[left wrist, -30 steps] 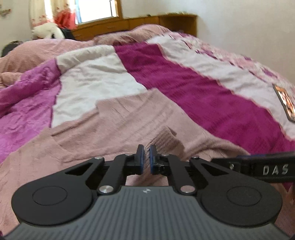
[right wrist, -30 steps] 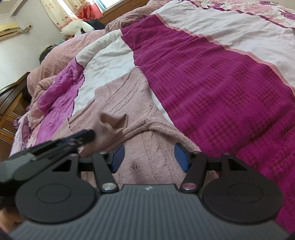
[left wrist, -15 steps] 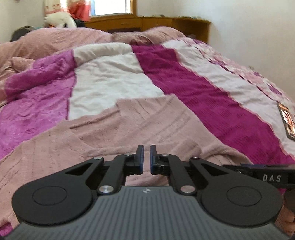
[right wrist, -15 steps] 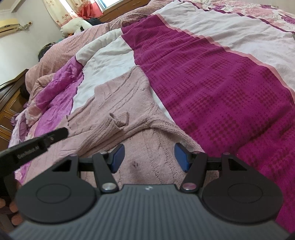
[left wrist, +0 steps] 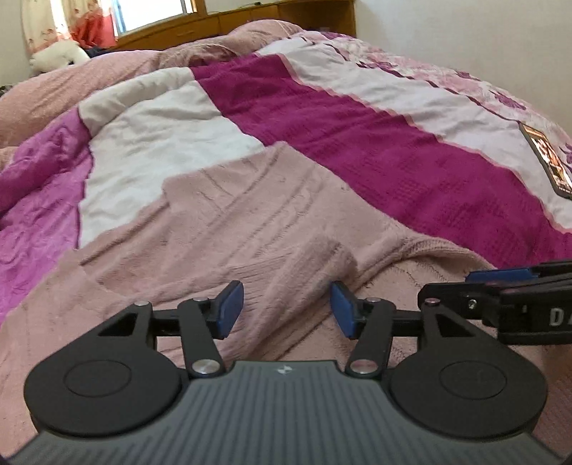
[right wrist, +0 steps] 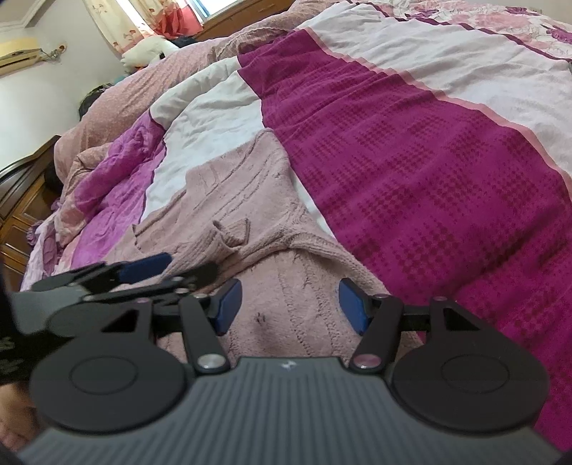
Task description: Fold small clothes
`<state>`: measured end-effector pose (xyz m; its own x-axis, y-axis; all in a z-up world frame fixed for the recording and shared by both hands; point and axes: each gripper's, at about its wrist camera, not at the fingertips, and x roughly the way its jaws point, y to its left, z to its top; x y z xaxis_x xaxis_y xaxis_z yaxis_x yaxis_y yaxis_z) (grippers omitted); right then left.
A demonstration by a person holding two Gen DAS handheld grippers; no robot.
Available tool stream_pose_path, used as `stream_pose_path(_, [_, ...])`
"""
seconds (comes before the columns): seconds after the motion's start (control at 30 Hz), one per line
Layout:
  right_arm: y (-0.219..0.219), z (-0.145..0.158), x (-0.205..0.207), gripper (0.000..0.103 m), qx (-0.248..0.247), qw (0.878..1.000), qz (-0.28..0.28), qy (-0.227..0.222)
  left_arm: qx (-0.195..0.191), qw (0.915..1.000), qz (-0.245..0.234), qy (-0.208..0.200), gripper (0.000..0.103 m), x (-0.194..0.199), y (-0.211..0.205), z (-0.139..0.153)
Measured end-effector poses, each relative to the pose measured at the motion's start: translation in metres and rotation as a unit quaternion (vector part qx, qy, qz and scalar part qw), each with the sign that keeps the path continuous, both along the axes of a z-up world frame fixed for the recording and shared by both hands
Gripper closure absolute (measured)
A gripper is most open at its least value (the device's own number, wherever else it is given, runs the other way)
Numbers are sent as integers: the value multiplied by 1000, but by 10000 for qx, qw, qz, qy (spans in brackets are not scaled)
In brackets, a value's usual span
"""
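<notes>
A pale pink knitted sweater (left wrist: pixel 257 221) lies spread on the bed; it also shows in the right wrist view (right wrist: pixel 243 200). A small ribbed fold of it stands up near the middle (right wrist: pixel 232 232). My left gripper (left wrist: pixel 286 309) is open and empty, low over the sweater's near part. My right gripper (right wrist: pixel 289 306) is open and empty over the knit just to the right. Each gripper shows at the edge of the other's view: the right one (left wrist: pixel 500 286), the left one (right wrist: pixel 143 272).
The bed carries a quilt with magenta (left wrist: pixel 393 150), white (left wrist: pixel 161 128) and purple (left wrist: pixel 32 200) bands. A dark flat card (left wrist: pixel 547 157) lies at the right. Pink pillows (left wrist: pixel 71 86), a wooden headboard (left wrist: pixel 250 18) and a dresser (right wrist: pixel 21 200) lie beyond.
My left gripper has opened from shut and let the sweater fold drop onto the garment. It also turned and shifted toward the right gripper. The right gripper has stayed open.
</notes>
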<state>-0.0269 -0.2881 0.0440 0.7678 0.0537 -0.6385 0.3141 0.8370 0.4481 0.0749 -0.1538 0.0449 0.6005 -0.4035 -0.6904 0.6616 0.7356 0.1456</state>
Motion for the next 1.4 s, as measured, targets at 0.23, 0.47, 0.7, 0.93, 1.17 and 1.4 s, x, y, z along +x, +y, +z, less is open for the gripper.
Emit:
stream_pose_path(0.23, [0, -3, 0, 41, 28, 10000, -3, 5, -798, 9967, 72, 159, 92, 2, 7, 3])
stream_pose_path(0.47, [3, -3, 1, 41, -75, 10000, 0, 34, -1220, 9879, 917, -278, 94, 7, 43, 37])
stream_pose_path(0.7, [6, -3, 2, 42, -156, 9999, -5, 62, -1279, 9612, 2311, -790, 94, 11, 124, 63])
stream_pose_path(0.93, [10, -4, 3, 42, -309, 9995, 23, 97, -1096, 9216, 3659, -683, 94, 0, 204, 44])
stream_pose_path(1.17, [18, -4, 7, 39, -585, 9981, 114, 176, -785, 9130, 3982, -410, 93, -18, 251, 10])
stream_pose_path(1.4, [22, 3, 8, 39, -684, 9970, 178, 302, -1079, 9063, 4077, -260, 74, -26, 275, 8])
